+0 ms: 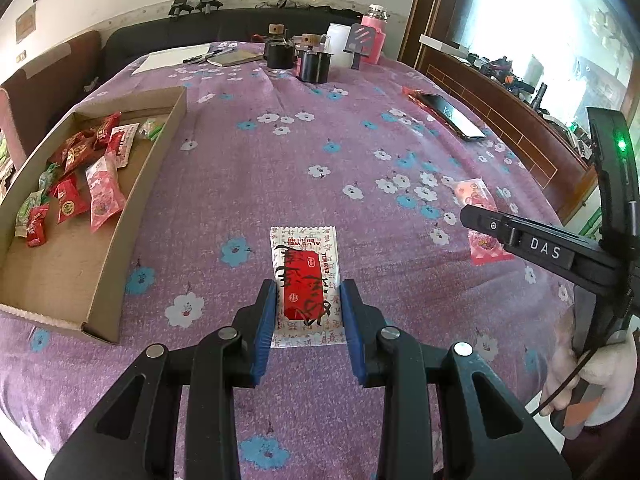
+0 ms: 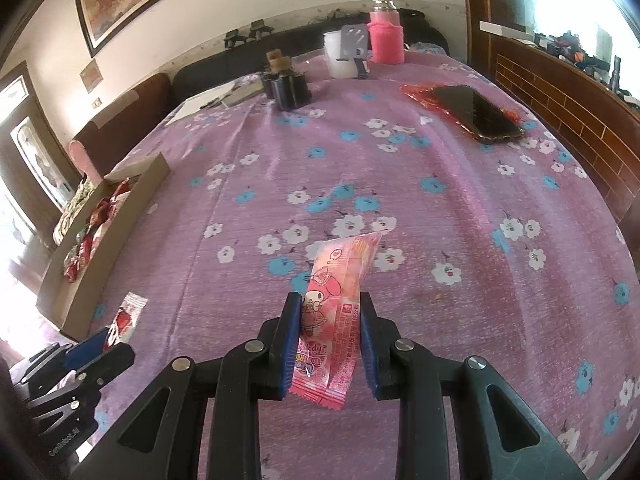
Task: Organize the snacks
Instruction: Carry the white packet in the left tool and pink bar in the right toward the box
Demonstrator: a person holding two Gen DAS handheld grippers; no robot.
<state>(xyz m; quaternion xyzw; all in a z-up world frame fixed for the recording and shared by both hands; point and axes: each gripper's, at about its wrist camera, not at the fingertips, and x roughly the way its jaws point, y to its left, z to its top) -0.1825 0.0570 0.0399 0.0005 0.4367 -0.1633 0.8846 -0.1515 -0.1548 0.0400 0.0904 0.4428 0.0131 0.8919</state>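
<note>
The left gripper (image 1: 308, 300) is closed on a white snack packet with a red panel (image 1: 306, 284), its blue pads pressing the packet's two long edges; the packet lies lengthwise between the fingers, over the purple flowered tablecloth (image 1: 280, 168) near the front edge of the bench, and whether it is lifted clear of the cloth cannot be told. The right gripper (image 2: 330, 312) is clamped on a pink cartoon-printed snack packet (image 2: 340, 292), which sticks out past the fingertips with its far end twisted and its near end hanging below the pads; in the left wrist view this same packet shows at the bench's right side, partly behind the right gripper's black finger. Along the left edge of the bench sits a shallow cardboard box (image 1: 132, 216) holding a loose pile of red, pink and green wrapped snacks (image 1: 80, 176) gathered in its far half, the near half of its floor bare. A smartphone (image 2: 476, 114) lies on a red wrapper (image 2: 416, 94) towards the far right corner. At the far edge stand dark jars with cork lids (image 1: 316, 60), a white container (image 1: 340, 44), a pink-sleeved bottle (image 2: 386, 36), and to their left a notebook and pen (image 1: 216, 55). A gloved hand (image 1: 588, 372) grips the right gripper's handle at the lower right.
</note>
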